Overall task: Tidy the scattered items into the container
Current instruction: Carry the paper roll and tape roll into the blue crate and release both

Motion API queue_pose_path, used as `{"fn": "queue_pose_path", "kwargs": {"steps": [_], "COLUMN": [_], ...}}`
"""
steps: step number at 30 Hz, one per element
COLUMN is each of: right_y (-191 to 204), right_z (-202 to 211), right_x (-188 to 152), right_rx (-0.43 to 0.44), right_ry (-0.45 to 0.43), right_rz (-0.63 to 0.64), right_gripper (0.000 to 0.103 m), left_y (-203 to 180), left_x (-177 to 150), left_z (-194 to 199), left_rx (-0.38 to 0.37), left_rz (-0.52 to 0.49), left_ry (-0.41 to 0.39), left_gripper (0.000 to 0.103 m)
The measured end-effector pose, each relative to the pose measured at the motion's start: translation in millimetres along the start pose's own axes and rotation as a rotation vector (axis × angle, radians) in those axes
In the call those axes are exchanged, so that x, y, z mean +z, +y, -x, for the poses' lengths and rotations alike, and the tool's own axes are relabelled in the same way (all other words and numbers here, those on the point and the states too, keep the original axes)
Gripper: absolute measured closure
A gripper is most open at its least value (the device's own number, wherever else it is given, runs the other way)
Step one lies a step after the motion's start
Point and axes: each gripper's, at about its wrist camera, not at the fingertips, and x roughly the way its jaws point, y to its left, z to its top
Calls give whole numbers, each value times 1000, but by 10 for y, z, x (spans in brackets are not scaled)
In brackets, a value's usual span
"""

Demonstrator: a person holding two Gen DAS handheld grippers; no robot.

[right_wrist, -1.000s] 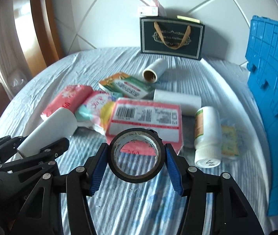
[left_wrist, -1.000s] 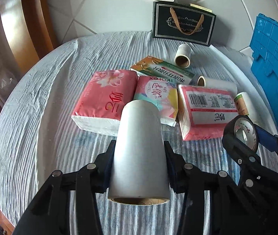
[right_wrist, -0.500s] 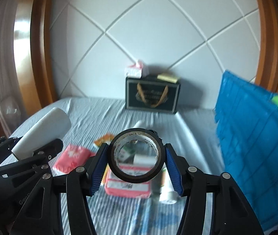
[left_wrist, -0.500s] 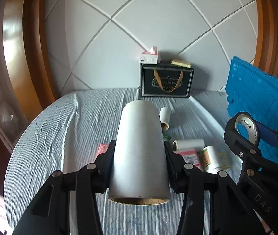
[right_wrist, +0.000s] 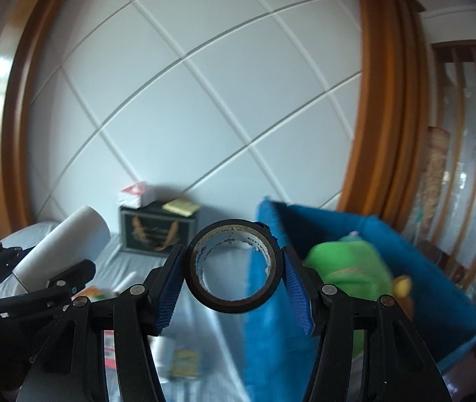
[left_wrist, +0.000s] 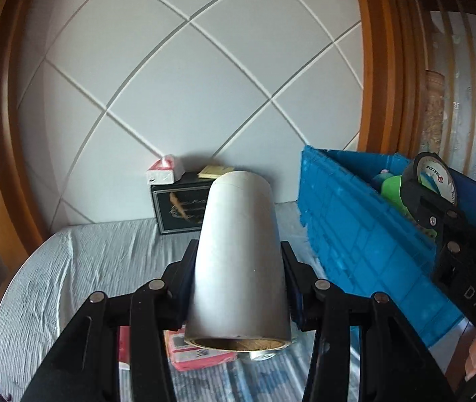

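My left gripper is shut on a white paper roll, held high above the bed; the roll also shows in the right wrist view. My right gripper is shut on a black tape roll, also raised; the tape shows at the right of the left wrist view. The blue crate stands to the right, with a green item inside it. A pink tissue pack lies on the bed below the paper roll, mostly hidden.
A black gift bag stands against the white panelled wall, with a small tissue box and a yellow pad on it. Several small items lie blurred on the blue-grey bedsheet. Wooden frames flank the wall.
Both grippers have lifted and tilted up with their loads. The scattered items have dropped out of view, and the blue crate's open top with the green item has come into view.
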Motion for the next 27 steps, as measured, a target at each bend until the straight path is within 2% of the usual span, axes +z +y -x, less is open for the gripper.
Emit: {"fn": "queue_pose_path", "kwargs": {"steps": [4,6,8,11,17,20,22,24,26,27], "right_y": [-953,-1434,-1846,-2341,-2677,-2697,-2707,-2736,-2768,-2781], "right_z": [-55,-140,-230,-426,-731,-837,-828,-814,-809,-800], "right_x": [-33,-112,-217,-409,-728,-830,-786,-794,-810,-819], "right_rx": [-58,-73,-74,-31,117,168,201,198,202,209], "right_ry": [-14,5,39,126,255,318,321,328,332,333], "right_rz": [-29,-44,-47,-21,-17,-19,-18,-2,-6,-14], "right_gripper": [47,47,47,47,46,46,46,46,46,46], "left_y": [-846,-1324,-1737,-2293,-2748,-2842,-2908,-2914,-2921,-2912], "left_x": [249,341,386,349,91,57,3,-44,-85,-90], "left_z": [-70,-153,-281,-536,-1013,-972,-967,-932,-870,-827], "left_rx": [-68,-101,-123,-117,-52,-14,0,12,39,44], "left_rz": [-20,-27,-41,-65,-66,-82,-94,-95,-101,-101], "left_ry": [-46,-44,-19,88,316,343,375,376,366,356], "left_gripper": [58,58,58,58,58,58,58,50,36,34]}}
